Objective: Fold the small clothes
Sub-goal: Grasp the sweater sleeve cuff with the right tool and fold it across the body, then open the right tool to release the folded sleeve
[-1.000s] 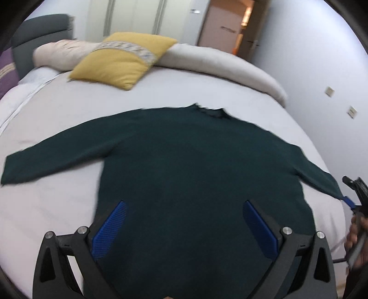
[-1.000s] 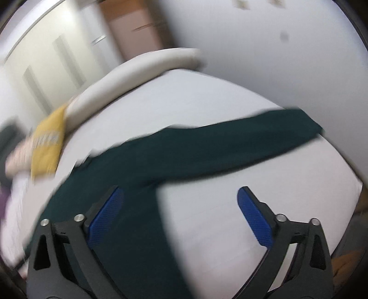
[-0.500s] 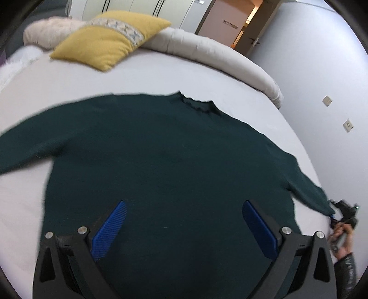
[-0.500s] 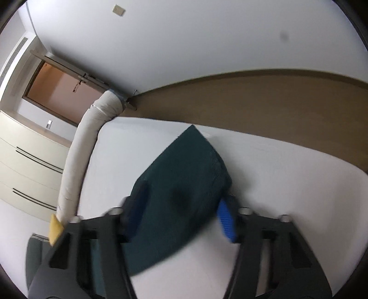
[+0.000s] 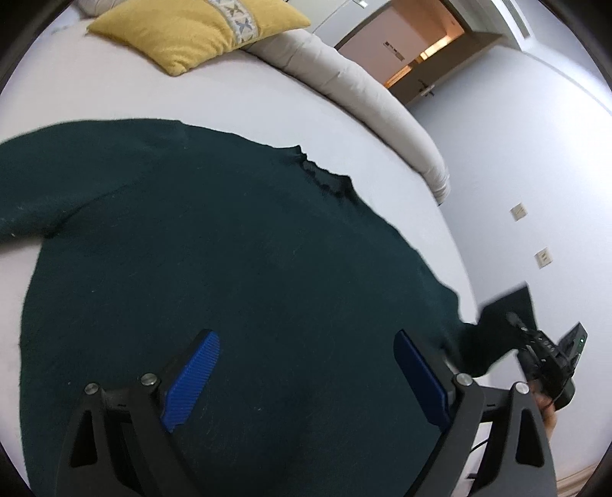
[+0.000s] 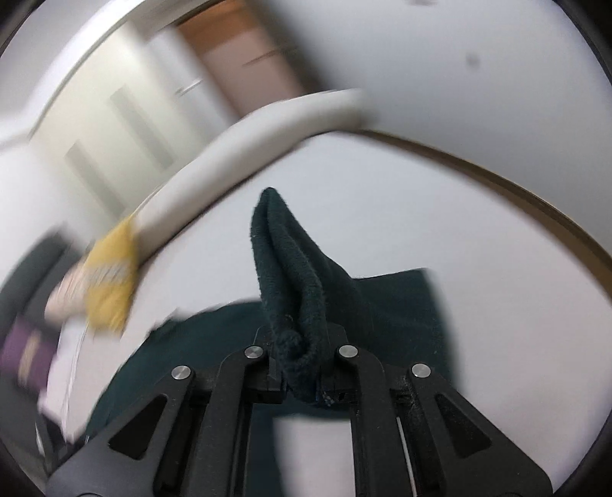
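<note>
A: Sweater (image 5: 214, 248), dark green, lies spread flat on the white bed (image 5: 267, 114), neckline (image 5: 325, 179) toward the long cream bolster (image 5: 363, 95). Where are the sleeves?

B: One sleeve (image 5: 46, 191) runs out to the frame's left edge, flat on the sheet. The other sleeve's cuff (image 6: 290, 275) is off the sheet, pinched in the right gripper (image 6: 302, 367).

A: Right gripper state?

B: Jaws drawn narrow, clamped on the bunched cuff; the fabric stands up past the fingers in a folded peak. Right wrist view is motion-blurred in the background, sharp at the cuff. In the left wrist view the same gripper (image 5: 543, 355) shows at the bed's right edge with the cuff end (image 5: 505, 313) sticking up from it.

A: Left gripper?

B: Left gripper (image 5: 306, 374) spread wide, blue pads (image 5: 191, 382) apart, nothing between them. It hangs above the lower body of the sweater; contact with the cloth cannot be judged.

A: Other items?

B: Yellow cushion (image 5: 202, 30) at the head of the bed, touching the bolster. Doorway (image 5: 413, 49) beyond, two wall plates (image 5: 531, 233) on the pale wall.
</note>
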{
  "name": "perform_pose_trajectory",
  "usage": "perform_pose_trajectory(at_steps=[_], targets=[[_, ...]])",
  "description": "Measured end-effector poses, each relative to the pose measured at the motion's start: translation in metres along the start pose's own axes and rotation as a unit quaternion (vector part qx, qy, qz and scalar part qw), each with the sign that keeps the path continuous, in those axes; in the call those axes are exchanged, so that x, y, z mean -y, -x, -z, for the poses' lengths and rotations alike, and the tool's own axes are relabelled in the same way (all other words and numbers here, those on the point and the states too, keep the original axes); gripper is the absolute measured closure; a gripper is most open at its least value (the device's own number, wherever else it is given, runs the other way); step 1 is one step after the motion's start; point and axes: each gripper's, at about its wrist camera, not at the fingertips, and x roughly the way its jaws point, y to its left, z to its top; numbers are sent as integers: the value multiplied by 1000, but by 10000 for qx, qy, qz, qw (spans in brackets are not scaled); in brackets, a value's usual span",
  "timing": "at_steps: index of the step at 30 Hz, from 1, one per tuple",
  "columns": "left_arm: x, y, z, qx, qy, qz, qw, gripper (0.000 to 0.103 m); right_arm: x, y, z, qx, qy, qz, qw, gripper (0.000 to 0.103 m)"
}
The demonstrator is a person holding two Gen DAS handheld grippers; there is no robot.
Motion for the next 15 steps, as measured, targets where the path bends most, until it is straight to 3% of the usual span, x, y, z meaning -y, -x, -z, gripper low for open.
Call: perform_pose_trajectory(at_steps=[3,7,9,11,12,13,15], targets=[[-7,-4,-4,-57,116,158,9998,14,-87,-45,29,-496,587,-550,9955,96],[-16,-19,-8,-281,343,366,9983,16,-167,-110,87,-1171,1150,-699,9840,92],[-15,-30,-10,-417,385,445,9974,16,-183,-131,112,-1397,1336,-653,9790,87],[-9,-41,-12,-541,362,522,9965,15,-186,-131,139,-1423,1444,-588,9775,73],[-4,-47,-12,-581,320,530,9964,15,-177,-130,144,-1450,1477,-579,9766,54],[3,-56,-14,-626,263,538,9962,15,-175,-123,152,-1477,1439,-618,9765,45],[10,-71,-16,-712,192,519,9959,15,-164,-98,175,-1430,1360,-715,9777,44]])
